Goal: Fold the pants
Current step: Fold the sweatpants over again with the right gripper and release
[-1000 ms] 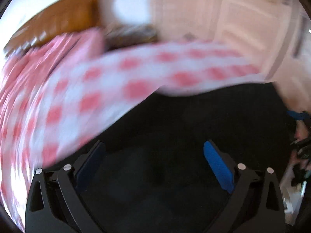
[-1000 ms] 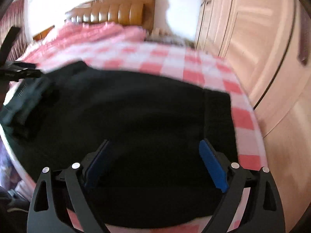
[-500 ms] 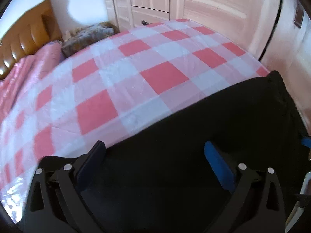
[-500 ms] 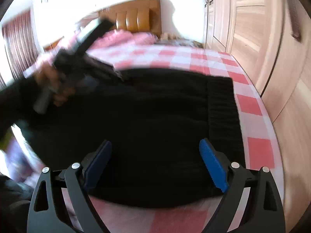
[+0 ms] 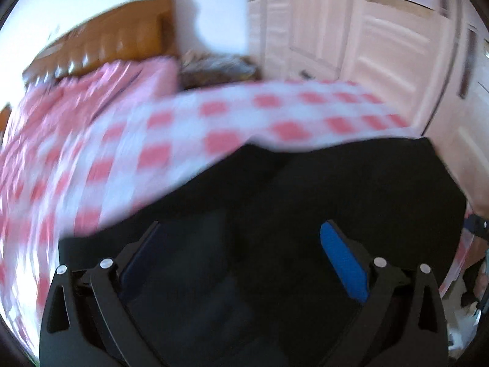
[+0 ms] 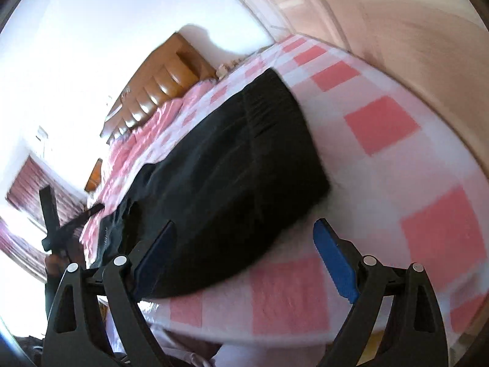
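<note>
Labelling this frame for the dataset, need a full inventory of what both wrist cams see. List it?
pants: 1, black, lying on the bed sheet, gathered waistband end toward the headboard
bed sheet: 1, pink and white check, covers the bed under the pants
quilt: 1, pink, bunched at the head of the bed
headboard: 1, brown padded, against the white wall
patterned bundle: 1, brownish, between quilt and wardrobe; too blurred to identify
wardrobe: 1, pale wood panelled doors, along the bed's side
curtain: 1, dark red, far left of the right wrist view
left gripper: 1, black with blue fingers, open over the pants
right gripper: 1, black with blue fingers, open at the near edge of the pants
</note>
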`<action>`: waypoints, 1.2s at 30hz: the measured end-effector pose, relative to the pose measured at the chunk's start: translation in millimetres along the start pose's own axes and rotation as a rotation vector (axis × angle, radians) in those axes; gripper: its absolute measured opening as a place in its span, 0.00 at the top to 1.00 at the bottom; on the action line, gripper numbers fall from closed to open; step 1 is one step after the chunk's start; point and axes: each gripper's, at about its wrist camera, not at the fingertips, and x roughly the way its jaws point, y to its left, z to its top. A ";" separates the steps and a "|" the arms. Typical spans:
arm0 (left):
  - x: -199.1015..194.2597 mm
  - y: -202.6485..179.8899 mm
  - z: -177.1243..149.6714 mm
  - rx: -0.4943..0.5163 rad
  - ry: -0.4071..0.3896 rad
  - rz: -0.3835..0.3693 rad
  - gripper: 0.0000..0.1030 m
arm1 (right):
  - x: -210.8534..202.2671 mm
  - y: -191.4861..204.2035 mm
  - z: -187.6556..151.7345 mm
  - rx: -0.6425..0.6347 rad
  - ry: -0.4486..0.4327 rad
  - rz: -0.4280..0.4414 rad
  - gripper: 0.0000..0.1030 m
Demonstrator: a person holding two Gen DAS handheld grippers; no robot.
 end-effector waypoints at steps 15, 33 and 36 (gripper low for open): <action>27.3 39.2 -46.3 -0.069 0.007 -0.094 0.01 | 30.3 18.5 4.6 0.111 -0.025 0.032 0.08; -23.7 -25.5 32.1 -0.029 0.068 -0.288 0.02 | 22.3 44.1 -16.3 -0.139 -0.227 -0.133 0.75; -14.0 -117.6 88.6 0.121 0.184 -0.389 0.02 | 21.3 62.8 -21.2 -0.267 -0.259 -0.220 0.75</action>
